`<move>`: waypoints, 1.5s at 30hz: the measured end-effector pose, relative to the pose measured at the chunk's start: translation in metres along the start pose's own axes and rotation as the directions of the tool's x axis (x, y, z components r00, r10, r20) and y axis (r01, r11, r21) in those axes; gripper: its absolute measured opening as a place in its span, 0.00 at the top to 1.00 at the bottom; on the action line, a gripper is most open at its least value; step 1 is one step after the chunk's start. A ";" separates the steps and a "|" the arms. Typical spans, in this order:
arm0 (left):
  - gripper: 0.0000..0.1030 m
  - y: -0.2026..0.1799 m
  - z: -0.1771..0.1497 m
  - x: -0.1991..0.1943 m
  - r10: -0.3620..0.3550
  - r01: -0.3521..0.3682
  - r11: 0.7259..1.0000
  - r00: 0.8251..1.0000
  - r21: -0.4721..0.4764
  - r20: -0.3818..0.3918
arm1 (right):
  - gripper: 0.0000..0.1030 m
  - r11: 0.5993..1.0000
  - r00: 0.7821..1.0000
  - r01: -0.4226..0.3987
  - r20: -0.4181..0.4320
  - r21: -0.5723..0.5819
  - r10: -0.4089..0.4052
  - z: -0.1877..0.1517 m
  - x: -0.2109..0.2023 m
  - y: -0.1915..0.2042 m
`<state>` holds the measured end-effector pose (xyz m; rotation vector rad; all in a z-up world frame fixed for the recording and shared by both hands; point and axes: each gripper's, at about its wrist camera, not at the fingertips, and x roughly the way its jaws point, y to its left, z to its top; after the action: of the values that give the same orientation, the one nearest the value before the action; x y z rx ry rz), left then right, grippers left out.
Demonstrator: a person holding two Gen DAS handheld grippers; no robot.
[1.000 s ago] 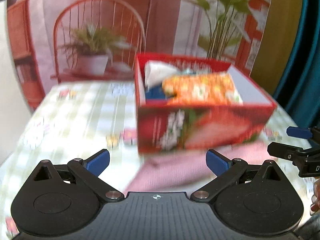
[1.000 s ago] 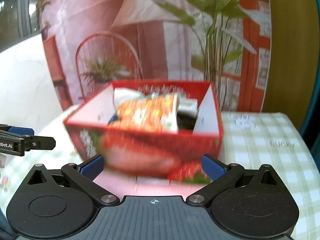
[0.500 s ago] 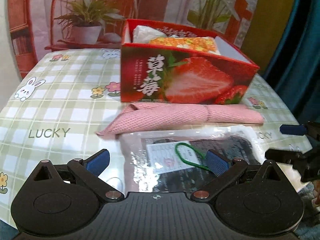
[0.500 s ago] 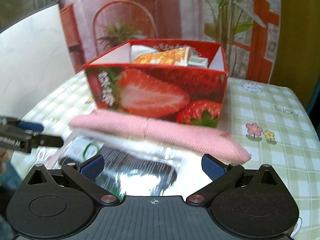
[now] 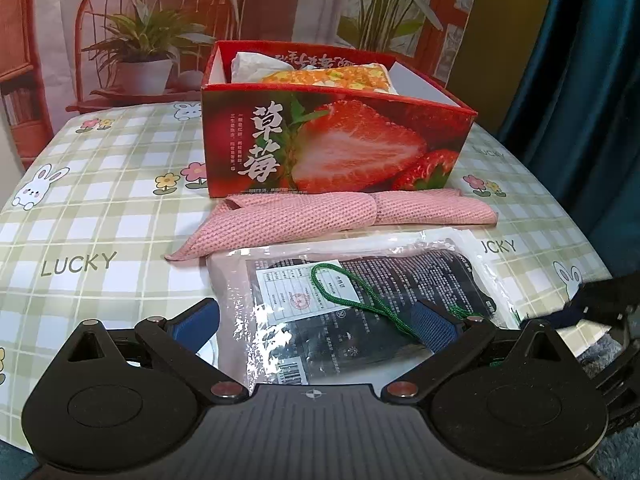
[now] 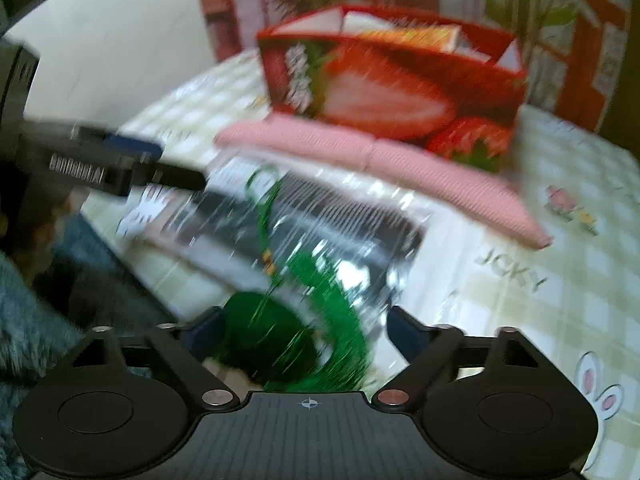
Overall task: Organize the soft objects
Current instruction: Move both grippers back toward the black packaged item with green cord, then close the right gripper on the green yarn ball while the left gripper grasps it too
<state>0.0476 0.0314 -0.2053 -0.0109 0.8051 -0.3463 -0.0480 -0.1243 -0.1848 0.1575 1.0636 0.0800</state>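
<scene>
The clear plastic packet (image 5: 360, 300) with dark fabric and a green cord (image 5: 352, 292) lies at the table's (image 5: 100, 208) near edge, just beside the rolled pink cloth (image 5: 320, 220) fronting the strawberry box (image 5: 332, 140). Left gripper (image 5: 316, 320) hovers over it, jaws apart, empty. Right gripper (image 6: 300, 332), blurred, jaws apart too.

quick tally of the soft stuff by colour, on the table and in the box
pink: 1, the rolled cloth on the table
black: 1, the bagged item on the table
orange: 1, the floral piece in the box
white: 1, the piece in the box
total: 4 in view; the box may hide more
</scene>
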 end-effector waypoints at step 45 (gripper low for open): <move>0.18 0.020 0.053 0.045 -0.102 0.109 0.985 0.993 -0.137 0.058 | 0.51 0.999 0.971 0.023 0.240 -0.022 -0.017 0.084 0.077 -0.020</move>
<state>0.1203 0.0300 -0.2031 -0.1937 0.7788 -0.3876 0.0627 -0.1408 -0.2150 0.1304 0.8219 0.0541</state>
